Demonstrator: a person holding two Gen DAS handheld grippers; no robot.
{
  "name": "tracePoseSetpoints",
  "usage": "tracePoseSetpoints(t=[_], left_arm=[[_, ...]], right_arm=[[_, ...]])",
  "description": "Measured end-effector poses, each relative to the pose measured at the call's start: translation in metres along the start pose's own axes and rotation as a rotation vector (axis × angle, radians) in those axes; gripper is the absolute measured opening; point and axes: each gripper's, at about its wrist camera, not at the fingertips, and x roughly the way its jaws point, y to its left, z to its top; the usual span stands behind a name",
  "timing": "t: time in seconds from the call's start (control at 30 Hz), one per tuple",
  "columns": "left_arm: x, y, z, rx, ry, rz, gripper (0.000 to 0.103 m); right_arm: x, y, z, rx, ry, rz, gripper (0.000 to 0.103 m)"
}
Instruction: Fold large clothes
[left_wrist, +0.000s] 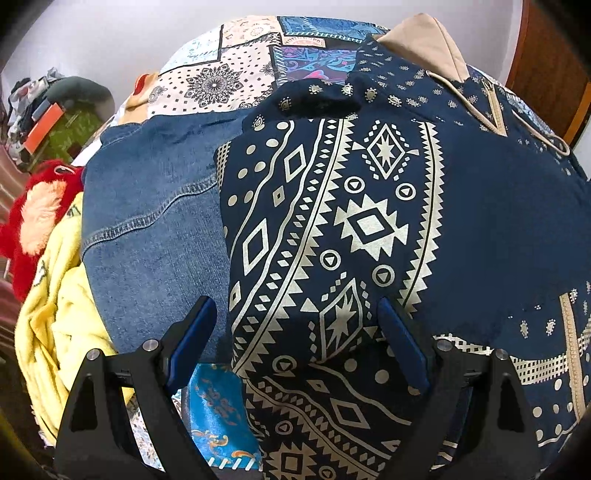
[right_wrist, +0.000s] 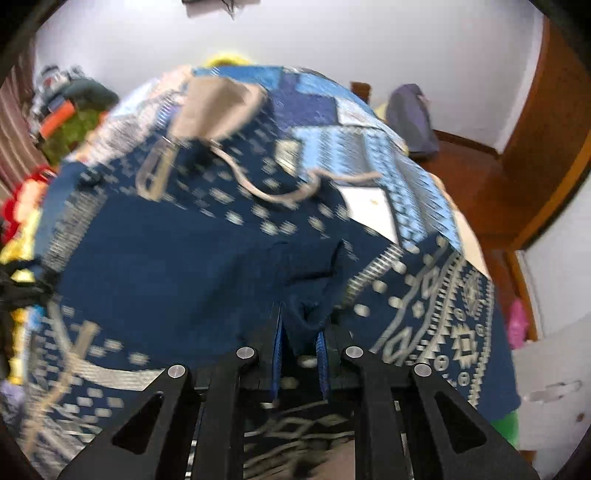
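Right gripper (right_wrist: 300, 347) has its jaws pinched tight on a fold of the navy patterned garment (right_wrist: 177, 266), while the left gripper (left_wrist: 297, 343) hangs wide open over the same fabric, gripping nothing. The garment lies spread over the patchwork bedspread (left_wrist: 221, 85), with denim (left_wrist: 147, 206) just beside it.

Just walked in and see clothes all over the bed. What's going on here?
A person with a gripper in each hand is folding a navy patterned hoodie spread on a patchwork bedspread. The right gripper is shut on a pinch of the hoodie's fabric. The left gripper hangs open above its printed sleeve, gripping nothing. A denim garment and a yellow one lie beside it.
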Motion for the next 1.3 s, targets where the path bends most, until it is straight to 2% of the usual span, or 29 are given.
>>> tracePoseSetpoints(t=[0.1,0.2,0.27,0.3,0.37,0.4,0.43,0.47,0.5,0.63,0.83,0.97,1.13,1.3], left_arm=[[0.0,-0.002,0.0,0.006,-0.001,0.014,0.09],[-0.001,-0.003,-0.001,0.01,-0.004,0.021,0.09],[0.0,-0.003,-0.001,0.009,-0.004,0.021,0.09],[0.0,-0.004,-0.001,0.007,-0.003,0.02,0.09],[0.0,-0.004,-0.002,0.002,0.0,0.018,0.09],[0.0,-0.004,-0.002,0.0,0.001,0.017,0.09],[0.0,-0.004,-0.002,-0.001,0.003,0.017,0.09],[-0.001,-0.004,-0.001,0.0,0.005,0.02,0.09],[-0.002,-0.004,0.0,0.005,0.003,0.026,0.09],[-0.021,-0.01,0.005,0.04,-0.038,0.068,0.09],[-0.068,-0.024,0.027,0.02,-0.142,-0.014,0.09],[-0.084,-0.049,0.044,0.029,-0.181,-0.084,0.09],[-0.08,-0.092,0.056,0.081,-0.174,-0.162,0.09],[-0.064,-0.13,0.06,0.139,-0.147,-0.191,0.09]], right_arm=[[0.014,-0.007,-0.004,-0.003,0.027,-0.032,0.013],[0.014,-0.011,-0.005,-0.001,0.033,-0.034,0.014],[0.013,-0.012,-0.005,-0.007,0.042,-0.064,0.016],[0.011,-0.013,-0.005,-0.013,0.04,-0.1,0.022],[0.008,-0.015,-0.006,-0.02,0.032,-0.184,0.058],[0.005,-0.018,-0.007,-0.027,0.015,-0.282,0.087],[0.001,-0.02,-0.009,-0.033,-0.002,-0.326,0.093],[-0.003,-0.025,-0.011,-0.037,-0.014,-0.349,0.093],[-0.005,-0.031,-0.012,-0.028,-0.006,-0.337,0.093],[-0.033,-0.065,-0.019,0.091,-0.005,-0.216,0.093],[-0.079,-0.11,-0.035,0.258,-0.035,-0.068,0.093],[-0.091,-0.129,-0.05,0.311,-0.022,0.0,0.093],[-0.076,-0.14,-0.069,0.355,0.018,0.034,0.093],[-0.048,-0.161,-0.086,0.469,0.056,0.116,0.093]])
